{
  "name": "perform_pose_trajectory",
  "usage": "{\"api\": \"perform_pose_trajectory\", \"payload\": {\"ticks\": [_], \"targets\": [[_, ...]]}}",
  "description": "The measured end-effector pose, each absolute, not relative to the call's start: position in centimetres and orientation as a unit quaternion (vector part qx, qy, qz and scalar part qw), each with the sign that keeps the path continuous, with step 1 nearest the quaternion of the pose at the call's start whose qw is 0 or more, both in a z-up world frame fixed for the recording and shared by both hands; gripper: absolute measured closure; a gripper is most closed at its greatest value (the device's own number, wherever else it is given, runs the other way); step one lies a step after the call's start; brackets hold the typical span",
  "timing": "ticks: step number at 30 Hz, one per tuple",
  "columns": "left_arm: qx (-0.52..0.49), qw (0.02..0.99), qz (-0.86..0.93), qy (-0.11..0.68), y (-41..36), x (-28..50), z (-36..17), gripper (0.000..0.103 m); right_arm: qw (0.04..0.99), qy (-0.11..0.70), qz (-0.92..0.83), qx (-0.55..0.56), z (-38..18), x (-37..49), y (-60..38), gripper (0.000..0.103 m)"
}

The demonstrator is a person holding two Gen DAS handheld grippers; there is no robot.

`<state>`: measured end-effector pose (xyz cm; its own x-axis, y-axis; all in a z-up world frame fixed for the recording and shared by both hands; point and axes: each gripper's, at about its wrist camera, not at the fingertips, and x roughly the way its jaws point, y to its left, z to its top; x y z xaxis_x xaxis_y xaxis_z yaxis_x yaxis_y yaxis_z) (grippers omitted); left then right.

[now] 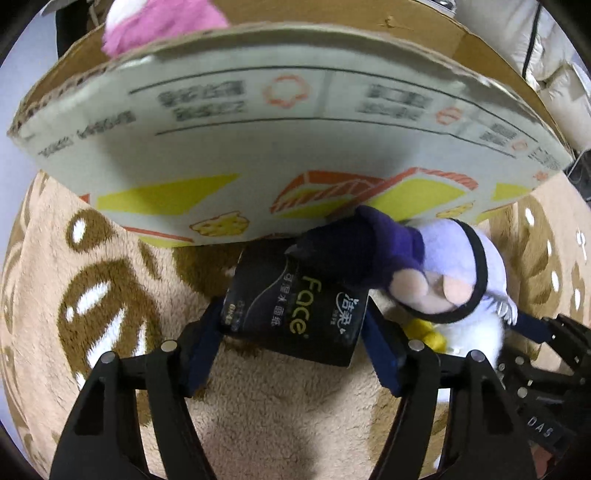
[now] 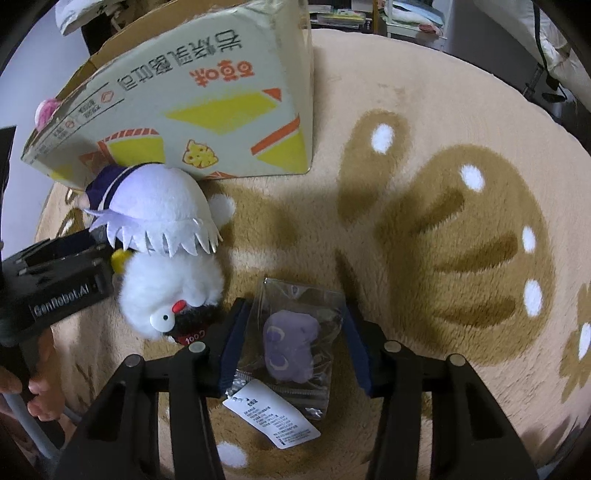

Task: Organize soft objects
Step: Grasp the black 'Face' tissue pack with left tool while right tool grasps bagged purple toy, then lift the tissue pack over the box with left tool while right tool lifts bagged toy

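Left claw [image 1: 291,325] pinches a black tissue pack [image 1: 295,314] on the rug [image 1: 277,406]. Right claw [image 2: 291,332] straddles a bagged purple toy [image 2: 290,345]; contact unclear. Cardboard box [image 1: 258,147] just beyond.

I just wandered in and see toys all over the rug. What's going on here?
A person is tidying soft things with a hand-held gripper in each hand. The left gripper straddles a black tissue pack lying on the rug beside a cardboard box. The right gripper straddles a bagged purple toy. Neither item looks lifted. A white-haired plush doll and a white fluffy plush lie by the box, and something pink already sits inside it.
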<state>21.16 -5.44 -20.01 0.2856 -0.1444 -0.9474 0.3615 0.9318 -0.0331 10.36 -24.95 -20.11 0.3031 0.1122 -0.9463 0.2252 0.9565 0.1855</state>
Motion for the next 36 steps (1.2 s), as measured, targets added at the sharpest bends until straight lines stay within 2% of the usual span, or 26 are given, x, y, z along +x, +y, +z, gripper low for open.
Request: {"api": "perform_pose_trajectory", "payload": {"ticks": [9,20,28,36], "targets": [[0.121,0.811,-0.149,0.553,-6.7,18.9,-19.0,0.034,0.818,0.544,-0.033,0.181,-18.2,10.2,-25.6,0.054],[0.131,0.861,-0.121,0.476,-6.0,14.1,-13.9,0.034,0.895,0.399,-0.010,0.197,-12.4,8.1,-26.3,0.055],[0.121,0.912,-0.103,0.377,-5.3,11.3,-8.7,0.034,0.937,0.294,0.016,0.187,-8.6,7.1,-26.4,0.055],[0.077,0.950,-0.106,0.285,-3.4,11.2,-4.9,0.034,0.955,0.256,0.028,0.144,-6.3,8.6,-26.2,0.054]]}}
